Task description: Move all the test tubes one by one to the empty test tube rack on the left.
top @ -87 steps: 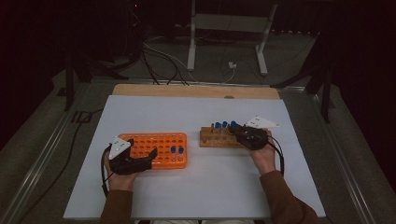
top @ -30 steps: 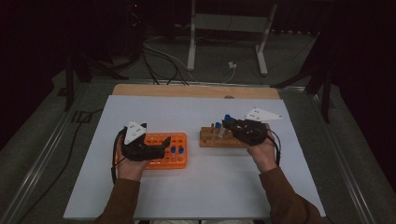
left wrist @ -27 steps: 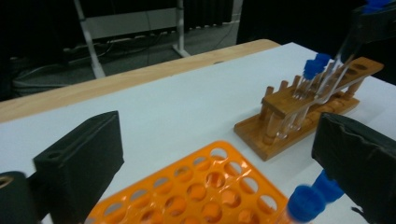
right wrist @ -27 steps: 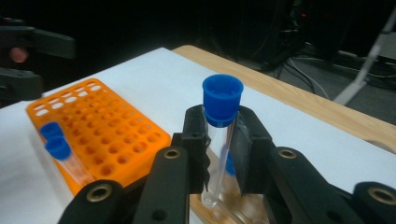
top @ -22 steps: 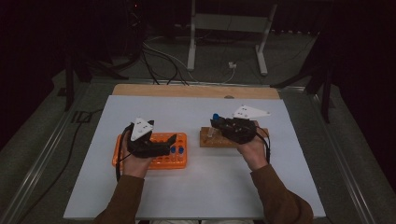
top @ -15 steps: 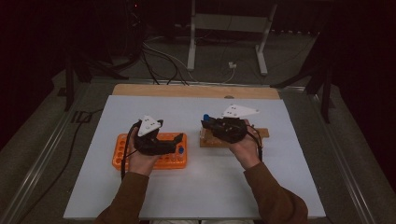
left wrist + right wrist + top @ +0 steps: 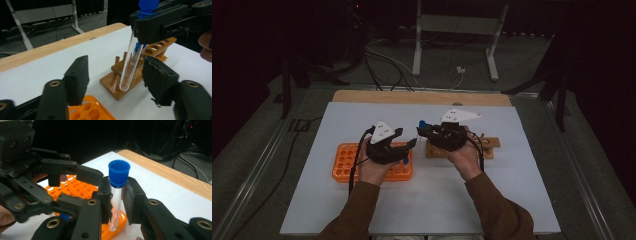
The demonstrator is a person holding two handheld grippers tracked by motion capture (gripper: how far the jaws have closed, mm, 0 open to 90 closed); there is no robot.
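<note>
My right gripper (image 7: 117,188) is shut on a clear test tube (image 7: 115,205) just below its blue cap (image 7: 119,173), holding it upright in the air left of the wooden rack (image 7: 489,145). My left gripper (image 7: 116,68) hovers over the orange rack (image 7: 344,162) and faces the right gripper (image 7: 422,132). The tube's lower half (image 7: 126,70) hangs between the left jaws, which have just been closing; gaps remain on both sides and the pads do not touch the glass. In the high view the left gripper (image 7: 411,145) and the tube's cap (image 7: 422,123) sit nearly tip to tip.
The wooden rack (image 7: 110,81) holds at least one more blue-capped tube behind the lifted one. A blue-capped tube stands at the orange rack's right end (image 7: 405,161). The white table top (image 7: 437,200) ends in a wooden strip (image 7: 422,97) at the back. Metal stand legs (image 7: 417,55) rise beyond.
Both hands have moved toward each other. The right gripper carried the tube left, away from the wooden rack. The left gripper swung right and its jaws narrowed around the tube.
</note>
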